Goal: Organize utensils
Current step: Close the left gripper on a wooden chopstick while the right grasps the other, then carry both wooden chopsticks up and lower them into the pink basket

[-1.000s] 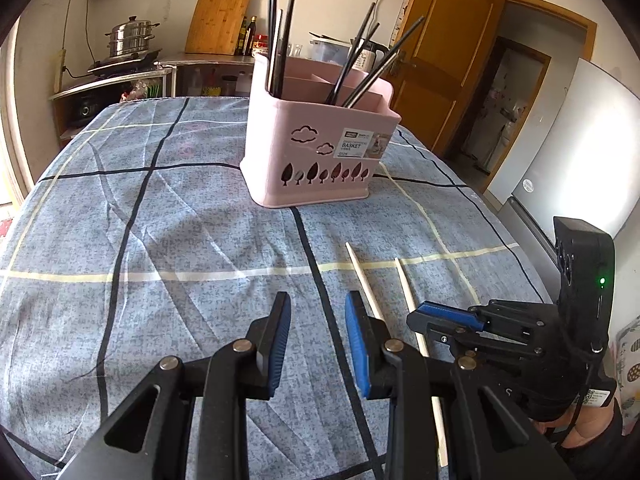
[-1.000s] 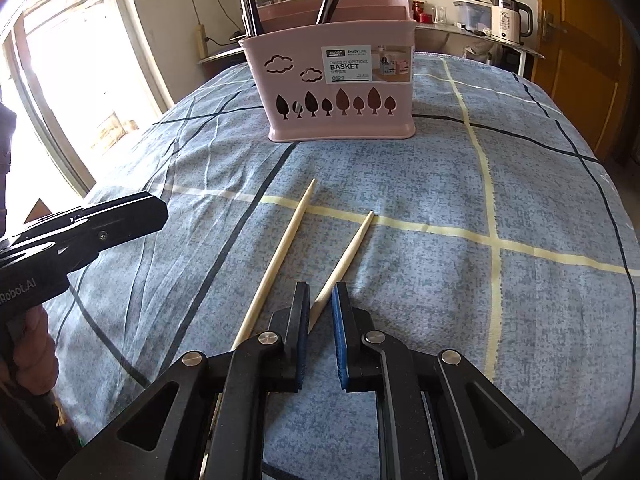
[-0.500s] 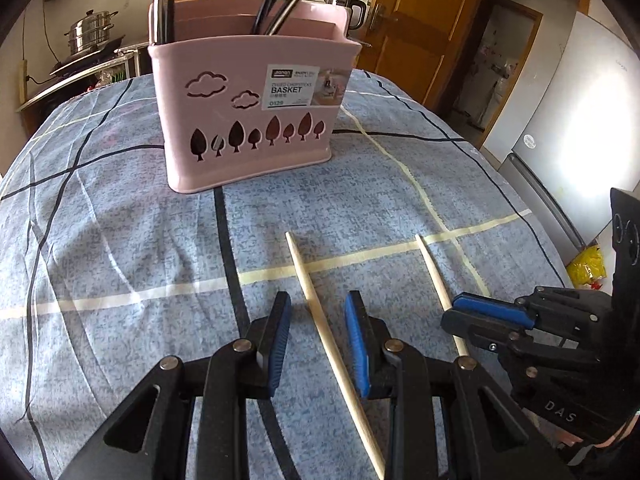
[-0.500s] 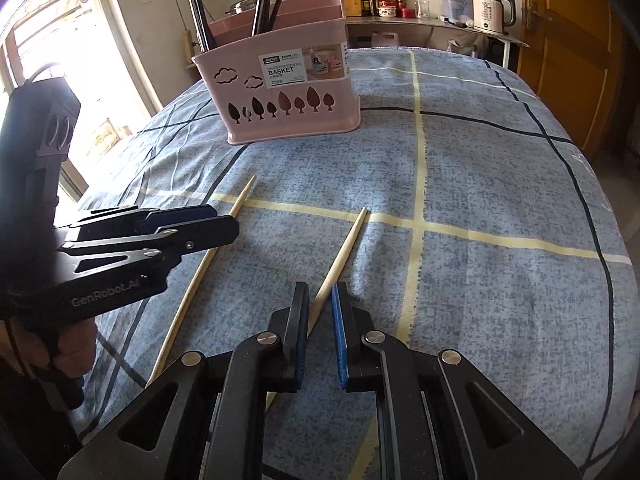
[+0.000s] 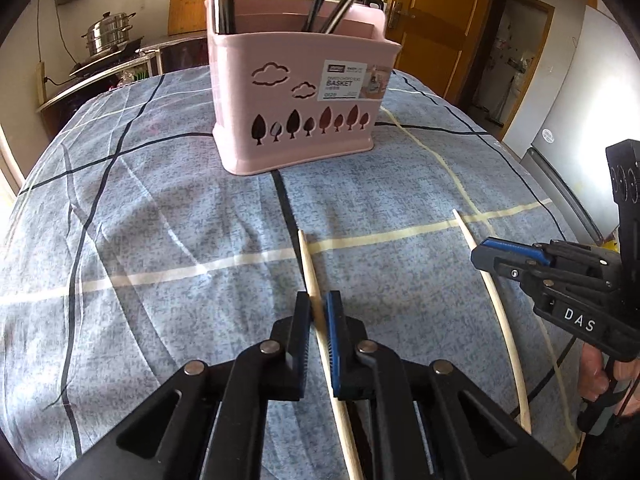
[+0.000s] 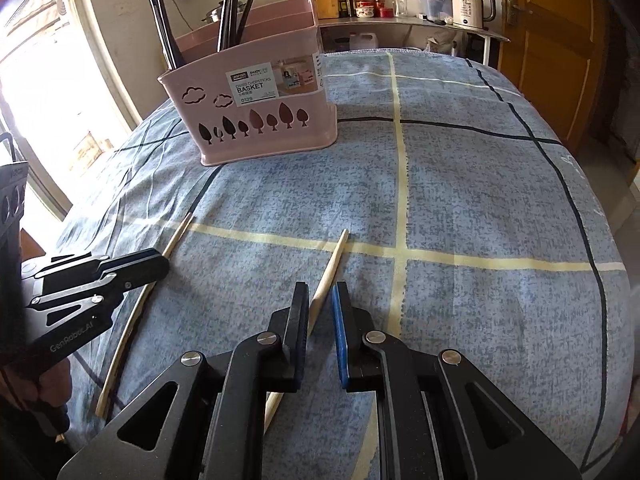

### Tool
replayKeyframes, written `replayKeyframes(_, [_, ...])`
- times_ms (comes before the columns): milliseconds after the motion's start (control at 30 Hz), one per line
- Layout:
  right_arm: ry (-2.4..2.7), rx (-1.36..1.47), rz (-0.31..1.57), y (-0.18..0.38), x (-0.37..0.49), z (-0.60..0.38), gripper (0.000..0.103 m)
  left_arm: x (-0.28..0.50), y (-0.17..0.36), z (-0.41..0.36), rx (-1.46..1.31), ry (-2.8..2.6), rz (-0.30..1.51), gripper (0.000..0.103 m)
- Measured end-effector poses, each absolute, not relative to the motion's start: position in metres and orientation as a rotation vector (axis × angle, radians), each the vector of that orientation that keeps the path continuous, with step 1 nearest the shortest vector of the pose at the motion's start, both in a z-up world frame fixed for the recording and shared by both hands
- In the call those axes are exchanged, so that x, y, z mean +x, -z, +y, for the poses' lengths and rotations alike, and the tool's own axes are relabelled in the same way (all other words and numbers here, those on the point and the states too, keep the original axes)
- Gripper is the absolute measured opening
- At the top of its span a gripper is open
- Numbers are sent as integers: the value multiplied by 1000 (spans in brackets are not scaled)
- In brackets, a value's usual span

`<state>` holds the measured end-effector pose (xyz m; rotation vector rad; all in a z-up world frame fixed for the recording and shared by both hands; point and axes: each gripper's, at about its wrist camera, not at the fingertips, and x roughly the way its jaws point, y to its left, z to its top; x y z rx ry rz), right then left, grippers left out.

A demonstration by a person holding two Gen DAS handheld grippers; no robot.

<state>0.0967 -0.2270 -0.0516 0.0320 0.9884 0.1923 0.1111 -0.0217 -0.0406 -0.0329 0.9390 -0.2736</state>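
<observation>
Two pale wooden chopsticks lie on the blue checked tablecloth. My left gripper (image 5: 318,312) is shut on the left chopstick (image 5: 307,260), which runs between its pads. My right gripper (image 6: 320,304) straddles the right chopstick (image 6: 332,264); its jaws stand slightly apart, with the stick against the left pad. The right chopstick also shows in the left wrist view (image 5: 496,300). The left chopstick also shows in the right wrist view (image 6: 138,312). A pink chopstick basket (image 5: 296,100) holding several black chopsticks stands farther back on the table, also in the right wrist view (image 6: 256,108).
The tablecloth (image 5: 160,220) covers the whole table, which drops off at the right edge. A wooden door (image 6: 552,40), a kettle (image 6: 470,2) on a shelf, and a steel pot (image 5: 108,36) stand behind.
My left gripper has closed on the left chopstick. My right gripper has opened a little around the right chopstick. Both have edged forward toward the basket.
</observation>
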Motion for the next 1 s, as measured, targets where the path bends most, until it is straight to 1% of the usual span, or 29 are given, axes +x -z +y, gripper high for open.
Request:
replayKeyframes(100, [-185,9,994,53,103,-222,12,120,41,-21,-50,270,954,12])
replayKeyframes(167, [-176,2,997,53,106,-220,12,127,41,-22,-52,273,956,21])
replayKeyframes(233, [-169,-5,999,53,108,-219,12,134,41,-25,-64,269,964,23])
replayKeyframes(367, [-162,-19,997,53,110,-215,11,143,41,-32,-33,256,954,23])
replayKeyframes(400, [-165,-20,996,53,110,-215,10,142,41,-34,-22,252,953,23])
replayKeyframes(433, [-168,-16,996,53,111,-215,10,142,41,-35,-14,249,951,18])
replayKeyframes(467, [-170,-11,997,53,111,-216,8,142,41,-35,-14,248,951,9])
replayKeyframes(500, [-173,-9,998,53,112,-216,7,142,41,-34,-20,247,953,7])
replayKeyframes(533, [-176,-6,997,52,112,-216,6,142,41,-32,-28,250,956,7])
replayKeyframes(733, [-207,11,936,33,105,-212,6,136,32,-27,-41,260,946,6])
replayKeyframes(1000, [-227,14,798,-17,97,-211,6,121,-15,-16,-58,296,830,6])
